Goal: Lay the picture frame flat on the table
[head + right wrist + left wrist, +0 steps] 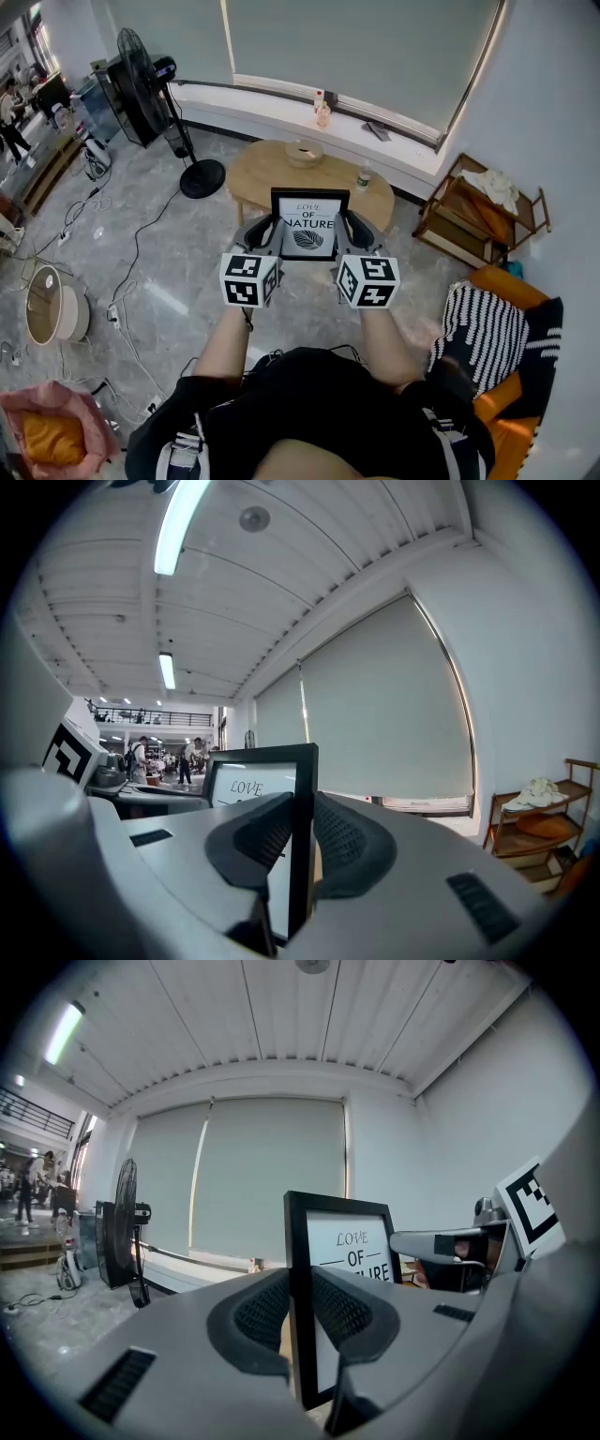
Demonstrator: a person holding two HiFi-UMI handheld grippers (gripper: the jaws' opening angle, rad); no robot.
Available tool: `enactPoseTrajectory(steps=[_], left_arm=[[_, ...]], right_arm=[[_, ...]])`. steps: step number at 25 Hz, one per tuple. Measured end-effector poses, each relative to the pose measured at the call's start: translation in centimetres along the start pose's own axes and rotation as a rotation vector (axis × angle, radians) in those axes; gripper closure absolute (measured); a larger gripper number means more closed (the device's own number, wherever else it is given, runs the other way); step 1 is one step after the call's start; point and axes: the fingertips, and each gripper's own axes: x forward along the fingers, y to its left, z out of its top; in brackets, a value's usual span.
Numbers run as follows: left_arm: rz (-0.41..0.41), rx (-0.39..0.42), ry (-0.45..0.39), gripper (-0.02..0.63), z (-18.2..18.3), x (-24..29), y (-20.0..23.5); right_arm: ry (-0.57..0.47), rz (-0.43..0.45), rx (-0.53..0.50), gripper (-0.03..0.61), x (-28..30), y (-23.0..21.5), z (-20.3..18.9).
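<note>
Picture frame (309,223): black border, matt and smooth. The insert at centre looks like white printed paper.
Left gripper (300,1314) and right gripper (298,841): grey shells, smooth, plastic-looking, low sheen.
Pads (261,1314): black, finely dotted, rough against the shells.
Table (258,173), upper centre: pale wood, smooth.
Floor (159,281), left: grey, stone-like, polished, reflective.
Cushion (483,333), lower right: striped cloth.
Shelf (466,208), right: brown wood.

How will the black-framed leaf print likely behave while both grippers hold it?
Probably stiff: the black rectangular picture frame spans straight between the left gripper and right gripper. Each grips only a thin side edge, so it might pivot or slip. Thin and upright, it would likely tip if released on edge.
</note>
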Motion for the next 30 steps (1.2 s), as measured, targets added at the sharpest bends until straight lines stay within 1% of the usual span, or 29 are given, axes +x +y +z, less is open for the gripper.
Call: enactPoseTrajectory(steps=[5,9,16,24,27,30], left_arm=[[-0.005,0.005,-0.015,0.528,-0.2,-1.5,2.0],[-0.015,0.009,-0.019,0.528,-0.7,-3.1,4.5],[-0.031,0.009,-0.014,0.528,-1.9,-5.0,8.1],[-0.020,-0.007,-0.014,0.528,-2.2,-4.7,11.4],[-0.016,-0.012,-0.007,0.528,-2.4,-3.7,12.4],[-0.013,-0.016,-0.007,0.526,-2.4,-1.5,13.1]], right_arm=[[-0.012,-0.003,-0.007,0.499,0.5,2.5,-0.2],[-0.018,-0.014,-0.008,0.499,1.1,5.3,-0.8],[-0.019,-0.018,-0.008,0.499,2.3,9.3,-2.1],[-0.012,-0.005,-0.014,0.499,5.2,11.2,-2.4],[-0.005,0.000,-0.016,0.499,6.7,11.0,-2.7],[-0.002,0.007,-0.018,0.499,8.9,9.9,-2.7]])
